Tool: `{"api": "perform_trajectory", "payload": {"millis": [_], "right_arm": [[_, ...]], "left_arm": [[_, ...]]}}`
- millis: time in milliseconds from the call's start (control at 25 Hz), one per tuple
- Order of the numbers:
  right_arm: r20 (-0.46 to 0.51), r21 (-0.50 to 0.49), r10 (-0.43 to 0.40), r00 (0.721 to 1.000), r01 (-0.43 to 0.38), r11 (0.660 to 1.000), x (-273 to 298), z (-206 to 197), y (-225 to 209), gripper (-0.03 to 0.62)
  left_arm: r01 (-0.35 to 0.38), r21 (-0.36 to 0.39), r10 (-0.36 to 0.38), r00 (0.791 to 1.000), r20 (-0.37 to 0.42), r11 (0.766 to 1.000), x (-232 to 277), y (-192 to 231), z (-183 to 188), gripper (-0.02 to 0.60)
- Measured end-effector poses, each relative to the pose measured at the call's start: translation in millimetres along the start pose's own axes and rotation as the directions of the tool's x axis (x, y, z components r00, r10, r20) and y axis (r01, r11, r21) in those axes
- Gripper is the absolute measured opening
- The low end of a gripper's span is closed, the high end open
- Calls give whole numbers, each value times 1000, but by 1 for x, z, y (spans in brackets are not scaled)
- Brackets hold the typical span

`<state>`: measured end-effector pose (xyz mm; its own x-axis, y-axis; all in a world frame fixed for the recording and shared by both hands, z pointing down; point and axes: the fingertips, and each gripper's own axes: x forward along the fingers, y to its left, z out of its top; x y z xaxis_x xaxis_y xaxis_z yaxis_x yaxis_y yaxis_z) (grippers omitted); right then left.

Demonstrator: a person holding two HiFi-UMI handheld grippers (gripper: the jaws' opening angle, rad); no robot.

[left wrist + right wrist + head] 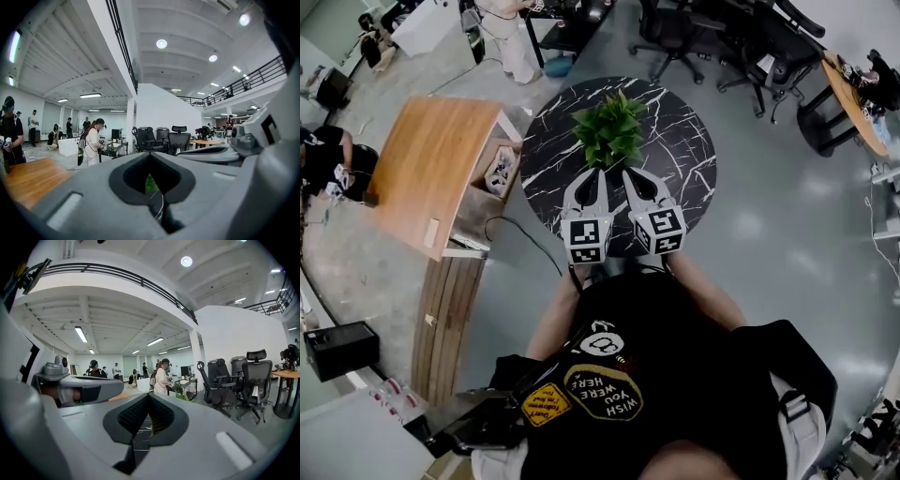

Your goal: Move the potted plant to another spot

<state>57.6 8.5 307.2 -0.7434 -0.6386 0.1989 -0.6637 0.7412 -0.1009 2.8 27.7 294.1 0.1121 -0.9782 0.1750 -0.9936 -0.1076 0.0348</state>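
Observation:
The potted plant, a bushy green clump whose pot is hidden under the leaves, stands on the far half of a round black marble table. My left gripper and right gripper lie side by side, with their tips under the near edge of the foliage. Whether they touch the pot I cannot tell. In the left gripper view the jaws of the left gripper meet, and a sliver of green leaf shows through the gap behind them. The right gripper is shut too, with marble showing behind its jaws.
A wooden desk stands close to the left of the table, with a cable on the floor between them. Office chairs and a second wooden table are beyond and to the right. Several people stand in the hall.

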Motion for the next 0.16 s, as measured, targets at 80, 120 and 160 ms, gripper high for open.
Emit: {"api": "perform_trajectory", "payload": {"millis": [80, 120, 160], "right_arm": [[0, 5, 3, 1000, -3, 1000, -1, 2, -1, 2], [1, 7, 5, 1000, -5, 1000, -1, 3, -1, 2], [2, 9, 7, 1000, -7, 1000, -1, 5, -1, 2]], "left_arm": [[4, 6, -4, 1000, -7, 1000, 0, -2, 2, 2], [6, 11, -6, 1000, -11, 1000, 0, -3, 3, 2], [8, 15, -8, 1000, -15, 1000, 0, -4, 5, 3]]}}
